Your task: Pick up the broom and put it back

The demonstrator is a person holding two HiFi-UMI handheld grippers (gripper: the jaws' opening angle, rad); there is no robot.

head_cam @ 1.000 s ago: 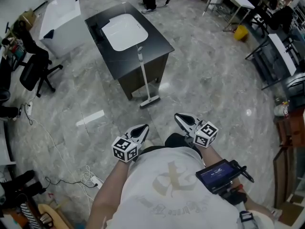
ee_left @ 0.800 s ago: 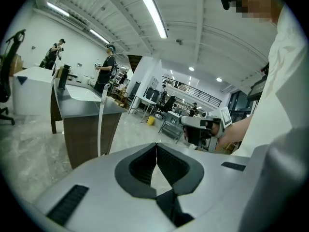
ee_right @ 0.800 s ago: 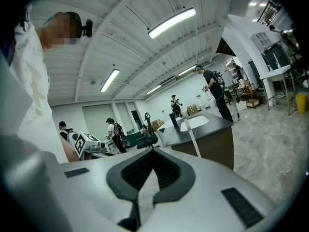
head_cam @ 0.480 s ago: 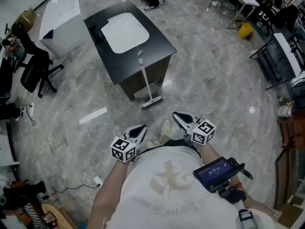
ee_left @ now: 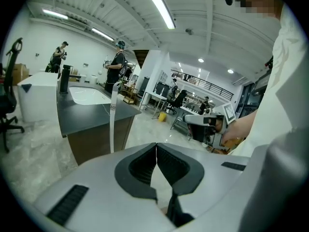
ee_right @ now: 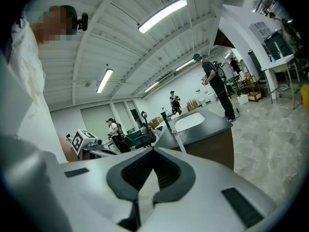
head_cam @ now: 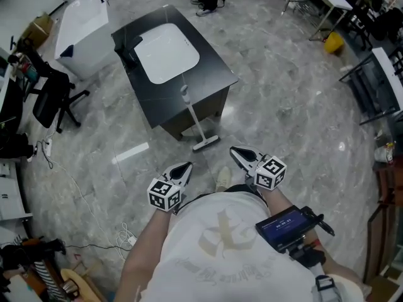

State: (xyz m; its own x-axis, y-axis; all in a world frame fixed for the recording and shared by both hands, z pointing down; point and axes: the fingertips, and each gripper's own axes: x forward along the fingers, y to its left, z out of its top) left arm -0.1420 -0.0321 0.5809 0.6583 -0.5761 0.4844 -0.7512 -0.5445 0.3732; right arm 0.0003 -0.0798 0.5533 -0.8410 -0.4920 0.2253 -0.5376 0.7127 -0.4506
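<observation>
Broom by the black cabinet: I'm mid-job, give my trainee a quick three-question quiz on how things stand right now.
1. True or false: the broom lies flat on the floor.
2. The left gripper is: A) shut on the broom; B) shut and empty; C) wide open.
3. Fill in: the white basin is set into the top of the black ____.

Key
1. False. It leans upright against the black cabinet, with its head on the floor.
2. B. Its jaws meet with nothing between them.
3. cabinet
</observation>
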